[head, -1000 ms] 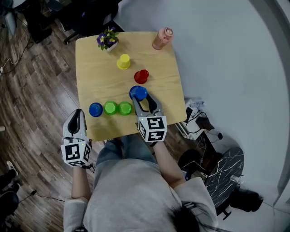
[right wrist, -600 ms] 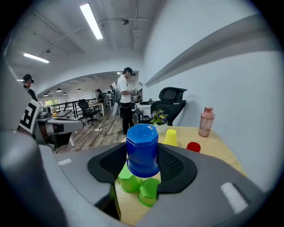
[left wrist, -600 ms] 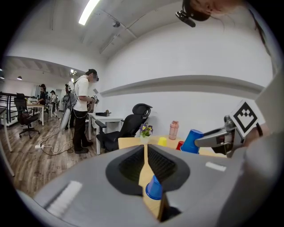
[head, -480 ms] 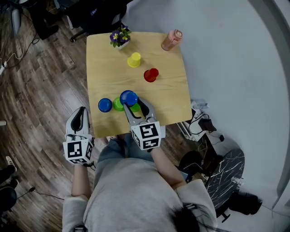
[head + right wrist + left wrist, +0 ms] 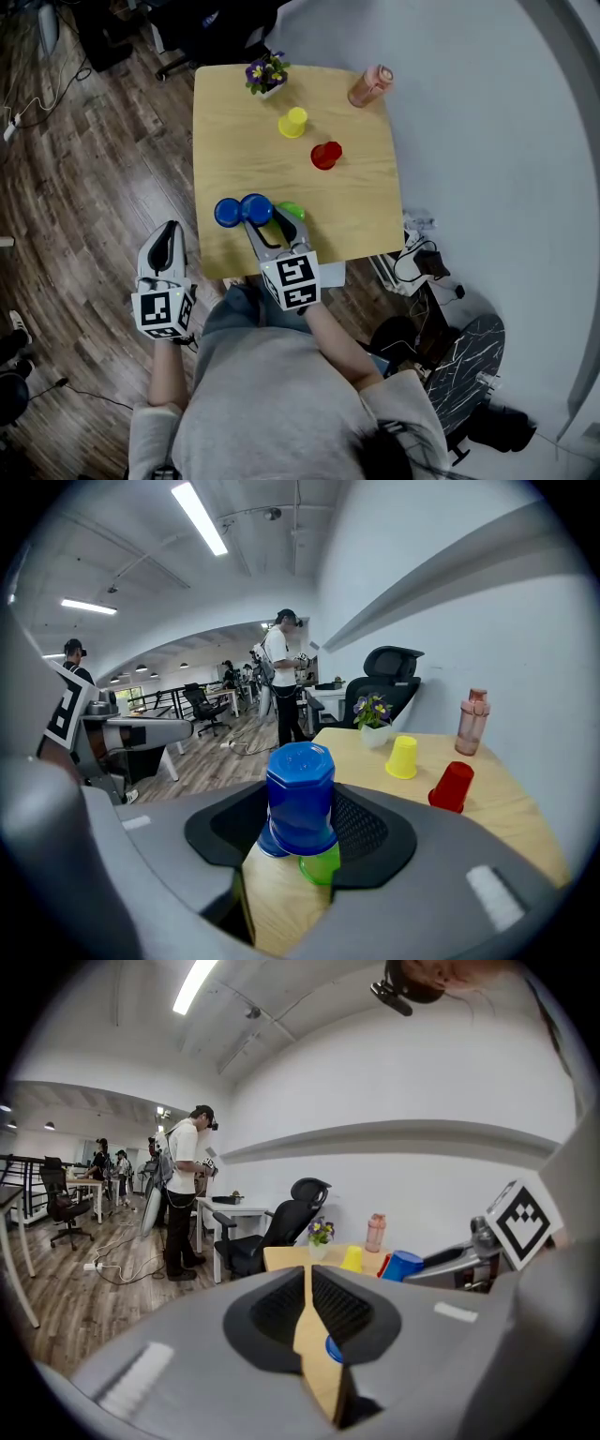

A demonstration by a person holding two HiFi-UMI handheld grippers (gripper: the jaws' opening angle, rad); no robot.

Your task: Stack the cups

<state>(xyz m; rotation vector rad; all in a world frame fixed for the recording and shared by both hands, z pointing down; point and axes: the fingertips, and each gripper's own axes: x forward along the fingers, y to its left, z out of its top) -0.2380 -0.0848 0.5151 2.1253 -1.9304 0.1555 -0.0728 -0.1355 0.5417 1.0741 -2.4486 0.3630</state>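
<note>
Now; blue cup (image 5: 300, 794): octagonal, inverted; gripped by right claw (image 5: 298, 836)

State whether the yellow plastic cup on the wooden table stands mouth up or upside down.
Upside down. In the right gripper view the yellow plastic cup widens downward, with its closed base on top.

Head view steeply down over the table (image 5: 234, 122); both gripper views low and close across that table.
</note>
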